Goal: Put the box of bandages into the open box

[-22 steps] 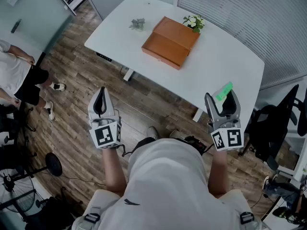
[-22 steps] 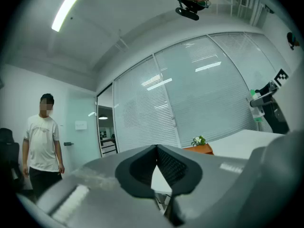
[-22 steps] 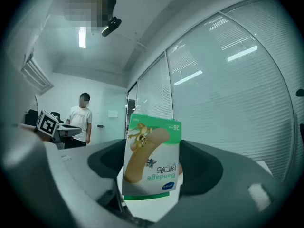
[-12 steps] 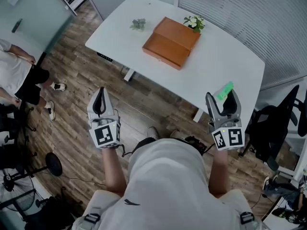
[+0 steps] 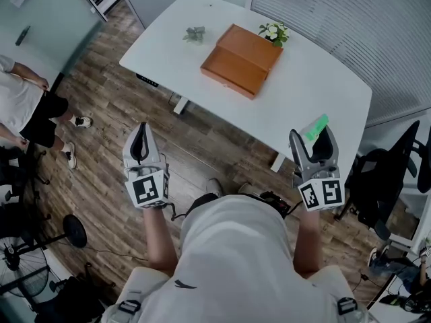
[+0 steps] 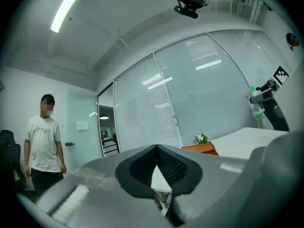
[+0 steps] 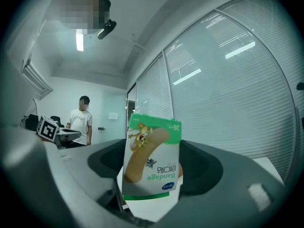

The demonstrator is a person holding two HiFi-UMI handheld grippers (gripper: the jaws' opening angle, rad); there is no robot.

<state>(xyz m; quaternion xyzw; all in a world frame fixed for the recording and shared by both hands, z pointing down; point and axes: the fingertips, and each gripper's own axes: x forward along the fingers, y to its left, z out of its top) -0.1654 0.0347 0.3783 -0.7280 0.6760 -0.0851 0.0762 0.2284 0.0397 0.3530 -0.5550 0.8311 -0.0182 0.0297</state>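
Next to nothing has changed since the earlier frames: both grippers hold the same spots in front of the person, and the view has drifted only a hair.

The left gripper [image 5: 141, 136] hangs over the wood floor [image 5: 114, 106], short of the table [image 5: 316, 79]. In the left gripper view its fingers [image 6: 137, 167] are pressed together at the tips, with nothing between them. A person [image 6: 42, 141] in a white shirt stands at the far left of that view.

Near the middle of the table lies the open box [image 5: 239, 59], orange-brown. A small grey-green plant [image 5: 194, 34] is to its left, and white flowers [image 5: 273, 31] are at its far corner.

The right gripper [image 5: 313, 147] is at the table's near right corner, well apart from the open box. It pinches the bandage box [image 7: 152, 158], which stands upright between the two fingers [image 7: 204, 170] spread wide on either side of it. Its green end [image 5: 315, 127] pokes out past the fingertips in the head view.

The bandage box's face shows upside down in the right gripper view. It reads "Bandage" above a green stripe, with what looks like "26" at the upper right corner. A cartoon mouse and a tan plaster strip are printed on it. Smaller print on it is too fine to read.
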